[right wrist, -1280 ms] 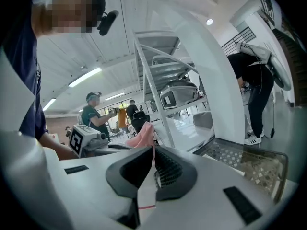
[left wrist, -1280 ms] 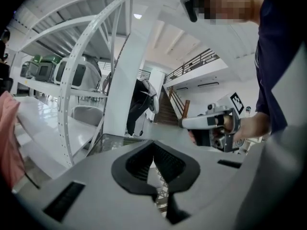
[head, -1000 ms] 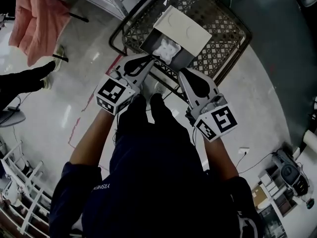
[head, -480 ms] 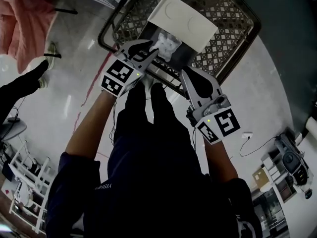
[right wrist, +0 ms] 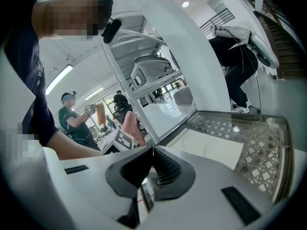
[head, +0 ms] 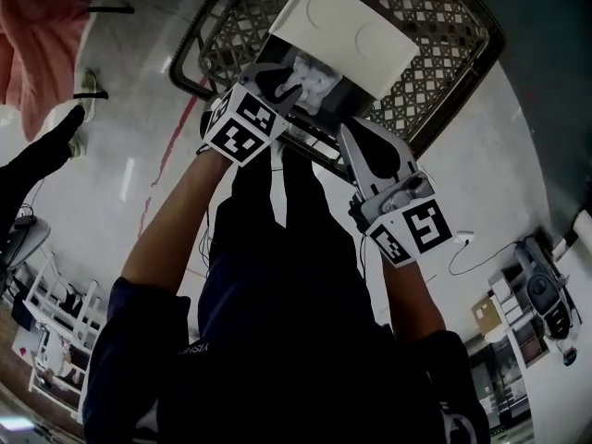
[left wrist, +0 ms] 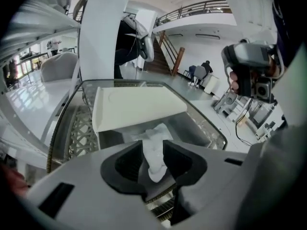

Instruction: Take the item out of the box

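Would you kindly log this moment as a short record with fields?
Container: white box, flap raised, inside mesh basket
Item: crumpled white material, sticking out of the box opening
Left gripper: jaws have just been opening, astride the material, not pinching it
Right gripper: jaws together, nothing between them, short of the box
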{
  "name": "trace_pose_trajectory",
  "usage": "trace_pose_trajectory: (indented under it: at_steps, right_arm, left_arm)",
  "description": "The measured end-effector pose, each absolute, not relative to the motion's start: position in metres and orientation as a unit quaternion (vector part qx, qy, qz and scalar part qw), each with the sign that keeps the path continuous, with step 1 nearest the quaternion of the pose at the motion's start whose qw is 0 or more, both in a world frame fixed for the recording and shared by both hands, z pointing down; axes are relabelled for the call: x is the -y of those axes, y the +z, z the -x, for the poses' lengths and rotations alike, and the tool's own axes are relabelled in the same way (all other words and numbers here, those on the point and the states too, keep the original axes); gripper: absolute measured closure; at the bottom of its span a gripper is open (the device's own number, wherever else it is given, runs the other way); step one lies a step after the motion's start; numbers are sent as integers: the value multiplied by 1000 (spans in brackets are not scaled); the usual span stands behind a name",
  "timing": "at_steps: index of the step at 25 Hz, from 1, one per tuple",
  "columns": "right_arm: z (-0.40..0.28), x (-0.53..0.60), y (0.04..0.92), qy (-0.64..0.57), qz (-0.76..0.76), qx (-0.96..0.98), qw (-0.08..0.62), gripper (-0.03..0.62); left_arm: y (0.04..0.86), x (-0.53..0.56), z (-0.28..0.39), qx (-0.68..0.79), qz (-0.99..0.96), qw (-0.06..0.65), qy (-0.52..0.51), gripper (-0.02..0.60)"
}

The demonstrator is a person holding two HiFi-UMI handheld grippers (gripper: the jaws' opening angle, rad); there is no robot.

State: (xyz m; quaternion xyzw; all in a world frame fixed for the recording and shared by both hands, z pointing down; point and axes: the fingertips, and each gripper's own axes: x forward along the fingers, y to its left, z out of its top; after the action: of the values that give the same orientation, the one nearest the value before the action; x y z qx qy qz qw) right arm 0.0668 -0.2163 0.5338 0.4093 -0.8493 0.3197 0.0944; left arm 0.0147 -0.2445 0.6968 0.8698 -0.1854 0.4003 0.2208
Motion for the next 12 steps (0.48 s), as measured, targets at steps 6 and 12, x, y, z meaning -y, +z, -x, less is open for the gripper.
trace_pose_trajectory:
  at_steps: [6,12]
  right_arm:
    - [-76,221,547,332,-411,843,101,572]
    - [-84,225,554,339,-413,840,100,572]
  left_arm:
    - [728,239,-15,168,-835,246,463,453]
    - [740,240,-15,154,-806,240,519,462]
